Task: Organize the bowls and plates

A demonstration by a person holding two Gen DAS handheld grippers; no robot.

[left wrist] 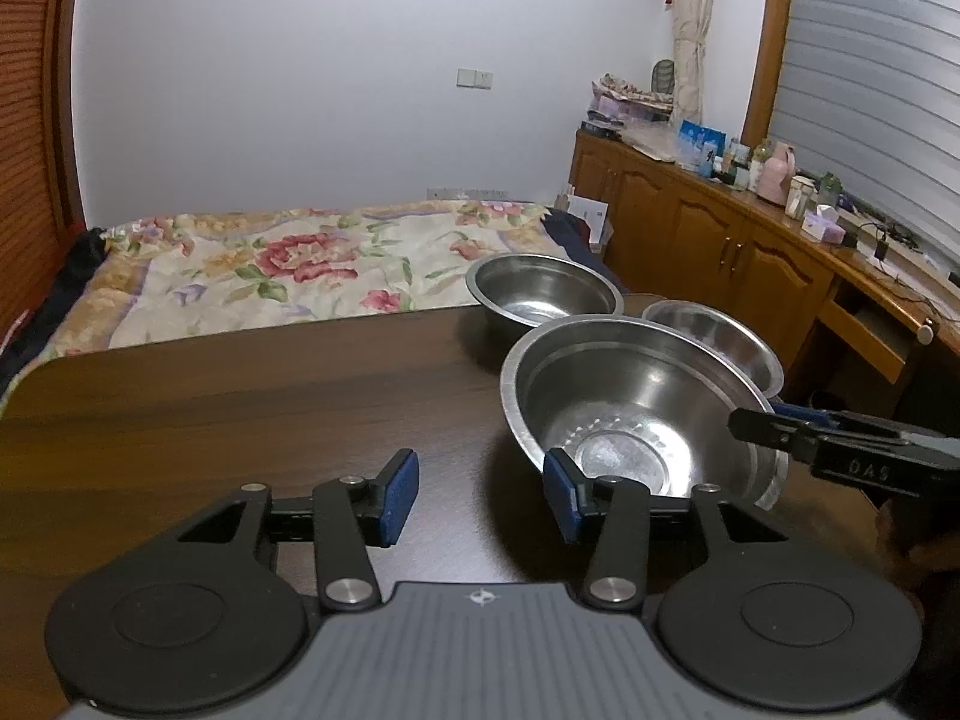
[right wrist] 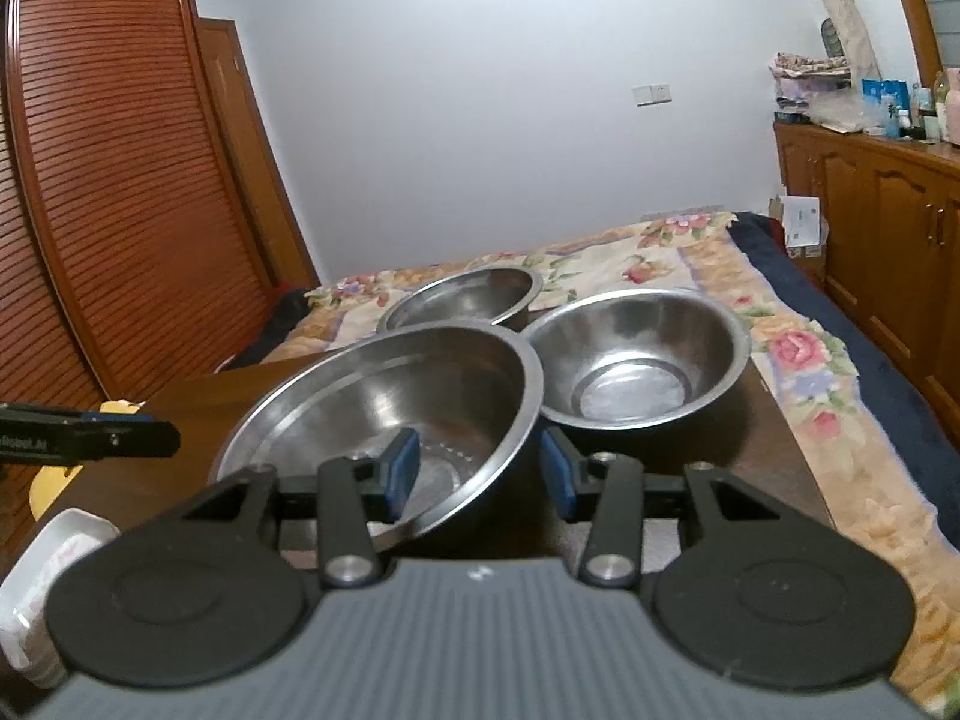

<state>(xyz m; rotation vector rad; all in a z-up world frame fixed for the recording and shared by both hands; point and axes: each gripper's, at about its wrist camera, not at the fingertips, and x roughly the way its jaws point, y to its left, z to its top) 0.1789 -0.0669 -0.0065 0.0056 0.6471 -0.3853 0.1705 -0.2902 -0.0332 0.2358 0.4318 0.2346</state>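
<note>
Three empty steel bowls stand on the dark wooden table. The large bowl is nearest and looks slightly tilted. Behind it are a medium bowl and a far bowl. My right gripper is open and straddles the large bowl's near rim, with the left finger inside and the right finger outside. My left gripper is open over bare table, its right finger just beside the large bowl's wall. Each gripper shows at the edge of the other's view: the right gripper, the left gripper.
A white dish and something yellow sit at the table's left near corner. A bed with a floral cover lies beyond the table's far edge. Wooden cabinets with clutter on top line the right; a slatted wardrobe stands at the left.
</note>
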